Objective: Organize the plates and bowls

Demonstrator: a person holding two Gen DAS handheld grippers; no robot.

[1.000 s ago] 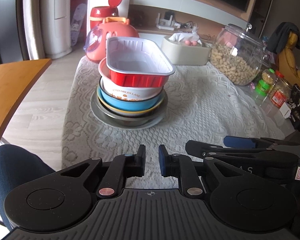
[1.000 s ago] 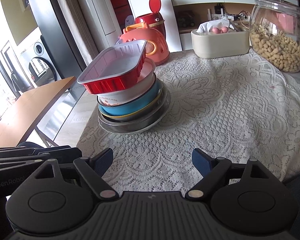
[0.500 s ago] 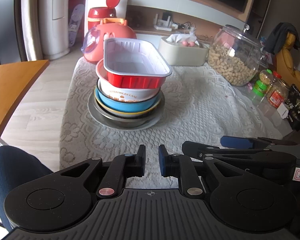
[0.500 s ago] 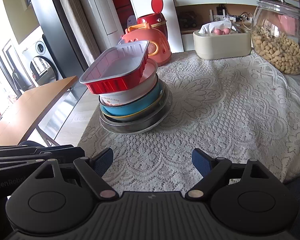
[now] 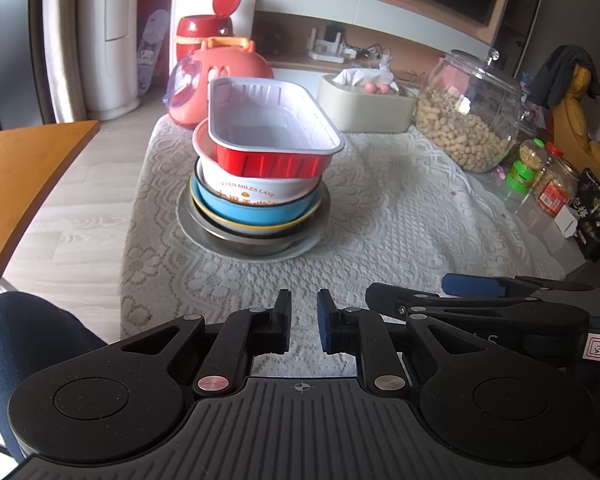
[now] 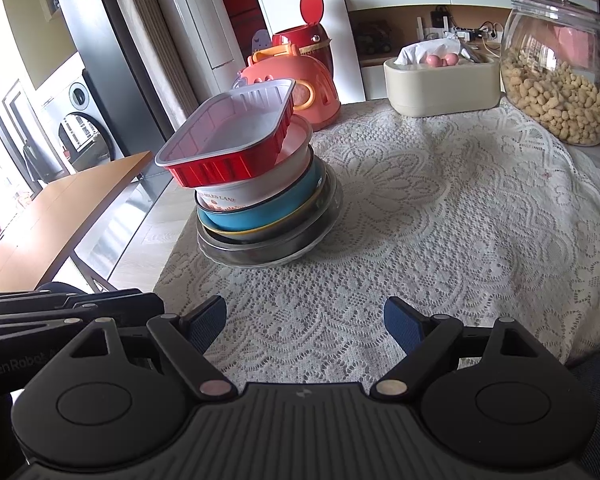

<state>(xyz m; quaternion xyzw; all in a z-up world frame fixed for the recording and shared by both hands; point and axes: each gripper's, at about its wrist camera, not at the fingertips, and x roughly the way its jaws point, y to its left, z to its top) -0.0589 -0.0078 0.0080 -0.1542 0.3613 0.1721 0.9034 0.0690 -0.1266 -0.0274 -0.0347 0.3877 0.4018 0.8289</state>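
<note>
A stack of dishes stands on the white lace-covered desk (image 5: pixel 400 216), toward its left edge and at middle depth; the base is a shallow grey metal plate (image 5: pixel 256 246), carrying in turn a yellow-rimmed dish (image 5: pixel 260 227), a light-blue round bowl (image 5: pixel 256 210), and a white round bowl with printed lettering (image 5: pixel 252 190); on top rests a red rectangular foil tray with a white interior (image 5: pixel 270 136), tilted and overhanging the stack toward the left in the right wrist view (image 6: pixel 230 142). The left hand-held gripper (image 5: pixel 303 322) sits low at the near edge of the desk, jaws drawn narrow and gripping nothing; the right hand-held gripper (image 6: pixel 305 322) lies just beside it to the right, jaws wide and empty; both are well apart from the stack. At the far side stand a coral-pink plastic carry case (image 5: pixel 224 76), a cream rectangular tissue box (image 5: pixel 364 110), and a large clear glass jar of peanuts (image 5: pixel 468 120).
</note>
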